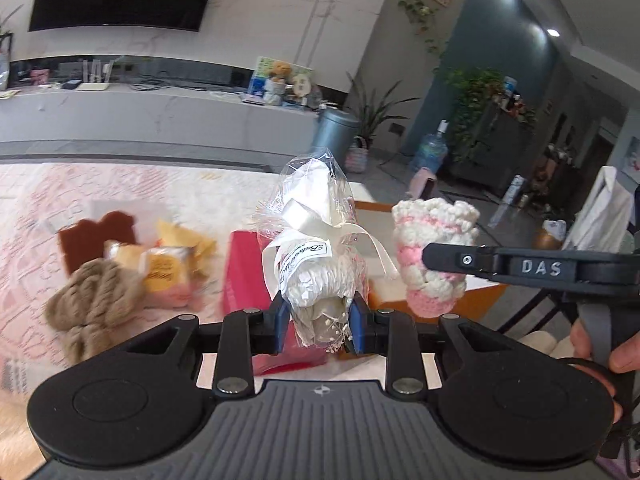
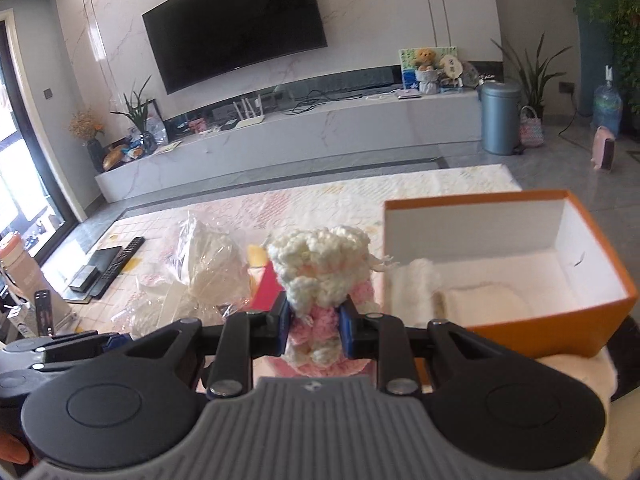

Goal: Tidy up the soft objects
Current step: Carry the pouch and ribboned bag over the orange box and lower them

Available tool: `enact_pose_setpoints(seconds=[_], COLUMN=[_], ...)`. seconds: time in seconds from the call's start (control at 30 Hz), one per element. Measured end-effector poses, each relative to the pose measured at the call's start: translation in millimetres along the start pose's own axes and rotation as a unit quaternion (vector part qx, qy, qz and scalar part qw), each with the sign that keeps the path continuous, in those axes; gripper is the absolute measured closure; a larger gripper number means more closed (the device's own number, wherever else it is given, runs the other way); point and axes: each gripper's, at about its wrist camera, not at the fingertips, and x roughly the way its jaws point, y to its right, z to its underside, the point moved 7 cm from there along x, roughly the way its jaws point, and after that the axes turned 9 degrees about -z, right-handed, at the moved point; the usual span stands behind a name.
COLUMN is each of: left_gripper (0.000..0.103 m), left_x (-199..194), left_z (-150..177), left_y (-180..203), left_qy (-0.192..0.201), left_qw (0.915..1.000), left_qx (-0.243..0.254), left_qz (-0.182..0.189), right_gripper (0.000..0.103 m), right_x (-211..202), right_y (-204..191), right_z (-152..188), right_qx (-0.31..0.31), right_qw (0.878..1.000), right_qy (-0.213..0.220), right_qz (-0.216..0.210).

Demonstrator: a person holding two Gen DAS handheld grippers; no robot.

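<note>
My left gripper is shut on a cellophane-wrapped white soft bundle tied with a cream ribbon, held above the table. My right gripper is shut on a fluffy pink-and-white knitted piece, also lifted. In the left wrist view the right gripper comes in from the right, with the knitted piece beside the bundle. The right wrist view shows the left gripper at lower left, under the wrapped bundle. An open orange box stands to the right, with white soft items inside.
On the pink patterned table cover lie a tan yarn skein, yellow packets, a brown piece and a red box. A remote lies at the far left. A hand holds the right gripper's handle.
</note>
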Motion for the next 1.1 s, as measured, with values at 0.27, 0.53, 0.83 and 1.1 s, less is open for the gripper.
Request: enact_pose_setpoints(seconds=[0.27, 0.53, 0.83, 1.1], left_gripper=[0.069, 0.069, 0.069, 0.069], left_x=[48.2, 104.0, 162.0, 192.4], left_z=[-34.7, -43.2, -28.4, -20.3], left_y=[41.4, 69.4, 86.9, 96.0], left_qy=[-0.022, -0.066, -0.136, -0.170], left_qw=[0.9986, 0.9942, 0.9853, 0.9762], left_qx=[0.023, 0.062, 0.089, 0.130], left_qz=[0.043, 0.058, 0.053, 0.034], right_gripper=[0.079, 0.079, 0.079, 0.079], right_x=[4.4, 38.6, 87.8, 119.2], right_y=[48.6, 102.3, 153.0, 189.7], right_z=[-29.7, -39.2, -26.6, -8.4], right_qx=[0.001, 0.022, 0.028, 0.040], right_qw=[0.999, 0.996, 0.989, 0.981], right_qy=[-0.006, -0.049, -0.109, -0.160], right_qz=[0.041, 0.070, 0.096, 0.101])
